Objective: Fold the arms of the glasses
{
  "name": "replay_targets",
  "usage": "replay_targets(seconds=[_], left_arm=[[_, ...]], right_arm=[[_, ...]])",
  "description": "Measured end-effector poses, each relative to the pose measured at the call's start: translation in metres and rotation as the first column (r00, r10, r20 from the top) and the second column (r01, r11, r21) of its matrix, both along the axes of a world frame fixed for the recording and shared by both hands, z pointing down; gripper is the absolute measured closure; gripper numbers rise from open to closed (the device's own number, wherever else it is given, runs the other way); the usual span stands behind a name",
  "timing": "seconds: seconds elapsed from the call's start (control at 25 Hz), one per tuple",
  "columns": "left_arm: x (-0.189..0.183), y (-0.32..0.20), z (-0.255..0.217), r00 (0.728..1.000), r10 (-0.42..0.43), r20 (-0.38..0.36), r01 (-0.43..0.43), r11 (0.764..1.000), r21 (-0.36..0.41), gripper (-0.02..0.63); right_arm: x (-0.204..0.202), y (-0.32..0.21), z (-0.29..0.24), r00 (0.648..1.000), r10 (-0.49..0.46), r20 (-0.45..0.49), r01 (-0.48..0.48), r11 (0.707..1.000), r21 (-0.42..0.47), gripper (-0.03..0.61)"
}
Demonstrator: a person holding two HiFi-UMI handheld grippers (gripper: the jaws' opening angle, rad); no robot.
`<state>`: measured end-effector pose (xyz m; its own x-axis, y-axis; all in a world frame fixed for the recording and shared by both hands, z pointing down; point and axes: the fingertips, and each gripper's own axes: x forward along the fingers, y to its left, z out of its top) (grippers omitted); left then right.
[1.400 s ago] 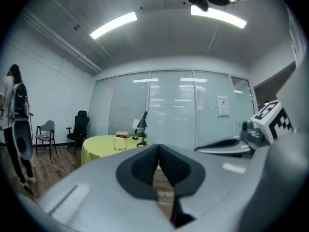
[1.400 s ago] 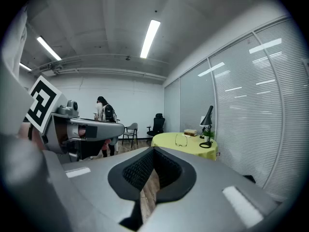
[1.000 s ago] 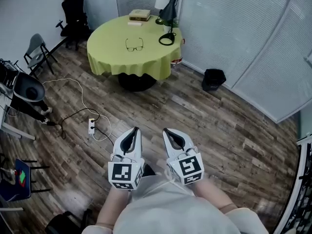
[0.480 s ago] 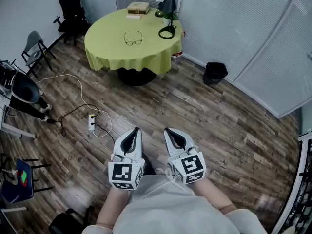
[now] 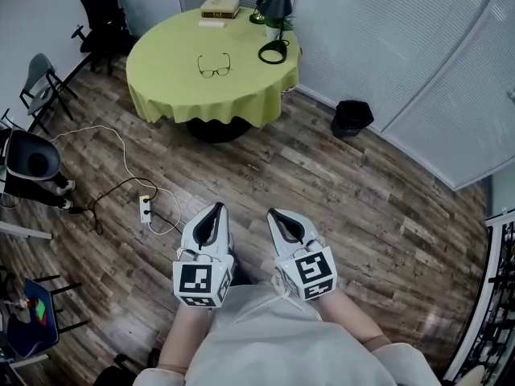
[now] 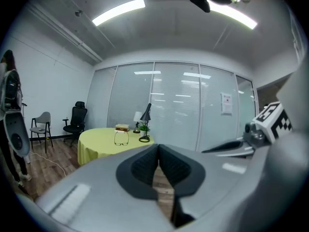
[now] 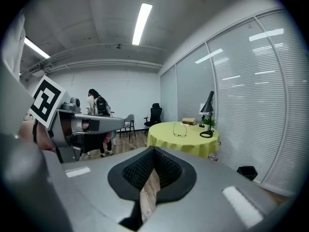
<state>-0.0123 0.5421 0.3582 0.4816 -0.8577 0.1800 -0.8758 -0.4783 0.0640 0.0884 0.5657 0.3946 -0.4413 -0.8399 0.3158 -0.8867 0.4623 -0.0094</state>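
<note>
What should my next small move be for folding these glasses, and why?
Probably step closer to the yellow table: the glasses lie on it with arms unfolded, far ahead of the left tool and right tool, both shut and empty. Neither seems able to reach yet.

Head view: the camera sits on the person's head and faces forward and steeply down over the wooden floor. The left gripper and right gripper lie close at the lower edge, and the round yellow bench stands far off at the top. Left gripper view: the camera rides behind that gripper's jaws, near level, facing the bench and the glass wall; the right gripper enters at its right edge. Right gripper view: likewise, with the left gripper at its left edge. All three views share the bench with its glasses and lamp.
</note>
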Motion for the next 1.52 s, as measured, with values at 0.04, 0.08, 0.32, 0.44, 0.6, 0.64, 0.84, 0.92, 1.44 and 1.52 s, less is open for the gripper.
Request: replay_targets(seconds=[0.04,0.08,0.32,0.44,0.6,0.64,0.84,0.92,1.44,1.52], left_arm=[[-0.006,-0.013,0.002,1.000,-0.003,-0.002,0.003,1.000,-0.007,0.607],[-0.013,-0.027,0.004,1.000,-0.008,-0.006,0.008,1.000,-0.017,0.607],[-0.063,-0.117,0.008,0.997,-0.043,-0.060,0.040,0.998,-0.053,0.607],[-0.086,-0.162,0.008,0.997,-0.047,-0.067,0.043,0.998,-0.054,0.607],[-0.109,-0.213,0.015,0.998,-0.032,-0.060,0.027,0.997,-0.071,0.607],[-0.115,-0.224,0.016,0.998,-0.029,-0.059,0.024,0.997,-0.076,0.607],[-0.139,-0.269,0.022,0.997,-0.030,-0.069,0.023,0.995,-0.097,0.607],[-0.146,-0.284,0.031,0.997,-0.038,-0.068,0.030,0.992,-0.120,0.607],[-0.142,-0.391,0.064,0.988,-0.153,-0.036,0.144,0.973,-0.180,0.607],[-0.134,-0.415,0.067,0.983,-0.180,-0.031,0.171,0.967,-0.190,0.607]], right_arm=[[-0.005,-0.013,0.001,1.000,0.002,-0.007,-0.002,1.000,-0.002,0.578],[-0.010,-0.025,0.002,1.000,0.002,-0.013,-0.002,1.000,-0.006,0.578],[-0.046,-0.110,0.005,0.999,0.000,-0.042,-0.002,0.999,-0.034,0.578],[-0.062,-0.154,0.006,0.998,0.030,-0.058,-0.032,0.999,-0.038,0.578],[-0.081,-0.206,0.013,0.996,0.060,-0.064,-0.064,0.996,-0.056,0.578],[-0.085,-0.217,0.015,0.996,0.067,-0.066,-0.071,0.996,-0.061,0.578],[-0.102,-0.264,0.020,0.992,0.091,-0.089,-0.098,0.992,-0.081,0.578],[-0.105,-0.282,0.025,0.991,0.088,-0.099,-0.098,0.990,-0.099,0.578],[-0.089,-0.403,0.055,0.994,-0.009,-0.105,-0.006,0.990,-0.140,0.578],[-0.083,-0.430,0.057,0.994,-0.035,-0.101,0.021,0.990,-0.141,0.578]])
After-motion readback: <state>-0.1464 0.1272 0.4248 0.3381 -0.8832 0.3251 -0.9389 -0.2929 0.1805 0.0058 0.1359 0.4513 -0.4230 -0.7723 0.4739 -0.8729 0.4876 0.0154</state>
